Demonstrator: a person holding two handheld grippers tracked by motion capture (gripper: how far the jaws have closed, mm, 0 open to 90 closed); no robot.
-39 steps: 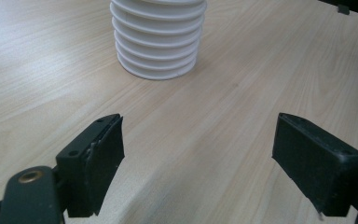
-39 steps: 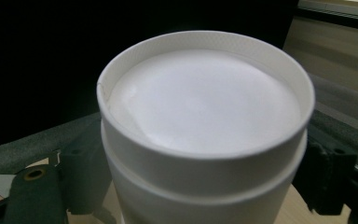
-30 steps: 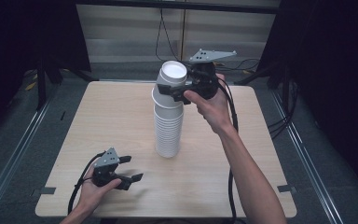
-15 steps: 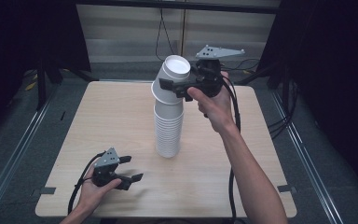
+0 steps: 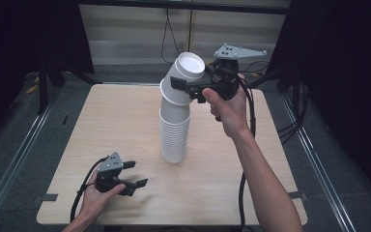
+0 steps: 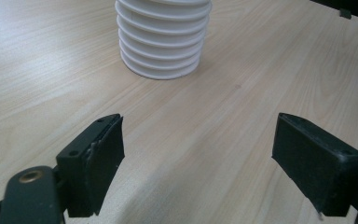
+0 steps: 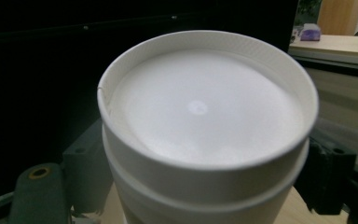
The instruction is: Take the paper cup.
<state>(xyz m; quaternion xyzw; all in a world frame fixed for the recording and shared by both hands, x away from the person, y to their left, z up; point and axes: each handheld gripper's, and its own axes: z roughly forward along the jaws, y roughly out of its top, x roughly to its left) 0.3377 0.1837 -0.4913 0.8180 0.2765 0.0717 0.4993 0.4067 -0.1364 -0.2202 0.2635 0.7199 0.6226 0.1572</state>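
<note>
A tall stack of upturned white paper cups (image 5: 175, 135) stands in the middle of the wooden table (image 5: 101, 121). My right gripper (image 5: 185, 87) is shut on the top cup (image 5: 187, 72), which leans off the stack, its base tipped up and to the right. In the right gripper view that cup (image 7: 205, 112) sits between both jaws, with a second rim just under it. My left gripper (image 5: 136, 173) rests low near the table's front left, open and empty. In its own view the left gripper (image 6: 198, 158) faces the foot of the stack (image 6: 163, 42) a little way ahead.
Bare tabletop lies all around the stack. Metal rails (image 5: 14, 164) run along the floor on both sides of the table. Cables (image 5: 244, 116) trail from the right gripper down beside the forearm.
The right gripper has lifted and tipped the top cup to the right, away from the upright stack. The left gripper has stayed where it was.
</note>
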